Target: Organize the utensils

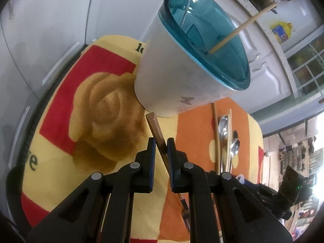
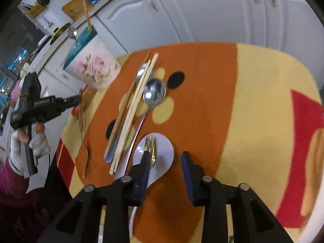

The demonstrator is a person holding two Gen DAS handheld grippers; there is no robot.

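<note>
- Brown wooden-handled utensil [image 1: 157, 130]: pinched by the handle between the jaws of the left gripper [image 1: 161, 144]; handle end points to 12 o'clock, just short of the holder's base; metal working end runs back under the gripper in the left wrist view, its type unclear.
- White flower-printed utensil holder with teal inner liner [image 1: 182, 64]: upright on the counter, at 12 o'clock from the left gripper; holds one pale wooden chopstick [image 1: 242, 28] leaning toward 2 o'clock and a thin metal handle [image 1: 187, 2].
- Loose utensils on the counter, right wrist view: two metal spoons [image 2: 154, 93] bowls toward 12 o'clock, with pale wooden chopsticks [image 2: 133, 111] lying across them, all touching in one bundle at 11 o'clock from the right gripper [image 2: 165, 159].
- White ceramic soup spoon [image 2: 162, 151]: bowl directly ahead of the right gripper; a gold-toned fork [image 2: 149, 142] lies in it, tines toward 12 o'clock.
- Right gripper: jaws spread wide, holding nothing; left jaw tip sits over the fork.
- Left gripper seen from the right wrist at 9 o'clock, held by a white-gloved hand [image 2: 30, 141].
- Counter cover [image 2: 253, 101]: yellow, orange and red fleece cloth with flower pattern.
- White panelled cabinets [image 2: 202, 10] behind the counter.
</note>
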